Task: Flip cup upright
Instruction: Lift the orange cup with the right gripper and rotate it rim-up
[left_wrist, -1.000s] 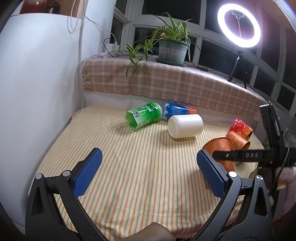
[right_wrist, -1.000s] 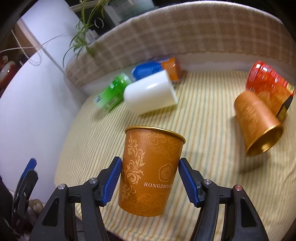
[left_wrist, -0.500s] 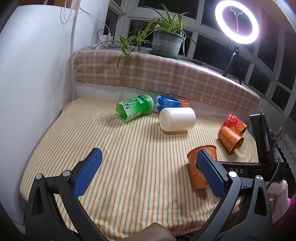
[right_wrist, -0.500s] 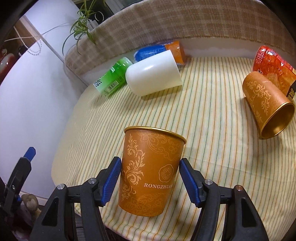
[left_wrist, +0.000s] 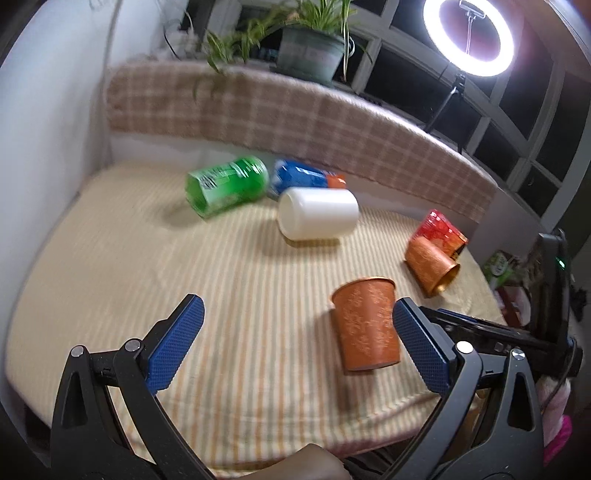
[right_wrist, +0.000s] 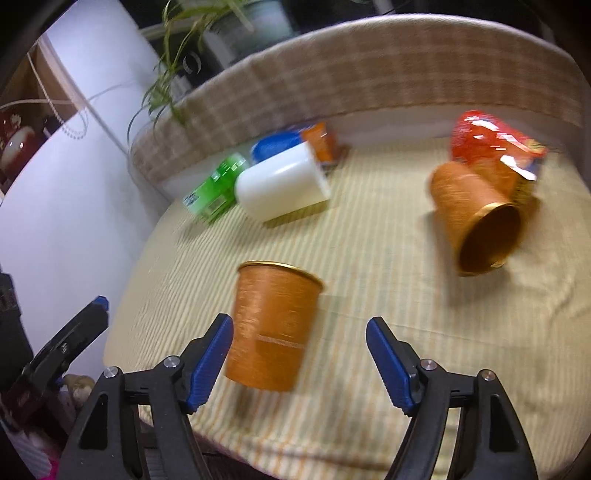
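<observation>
An orange patterned cup (right_wrist: 273, 328) stands upright, mouth up, on the striped cloth; it also shows in the left wrist view (left_wrist: 365, 328). My right gripper (right_wrist: 299, 354) is open, its left pad close beside the cup and its right pad well apart from it. A second orange cup (right_wrist: 476, 218) lies on its side at the right, also in the left wrist view (left_wrist: 432, 266). My left gripper (left_wrist: 295, 339) is open and empty, low over the near part of the cloth, left of the upright cup.
A white cup (left_wrist: 317, 218), a green cup (left_wrist: 225, 184) and a blue-orange one (left_wrist: 303, 177) lie on their sides at the back. A red packet (left_wrist: 439, 232) lies behind the fallen orange cup. A plaid backrest (left_wrist: 295, 118) bounds the far edge.
My right gripper has opened and let go of the orange cup, which now stands on the cloth. Both views are blurred by motion, and the left gripper's view has shifted.
</observation>
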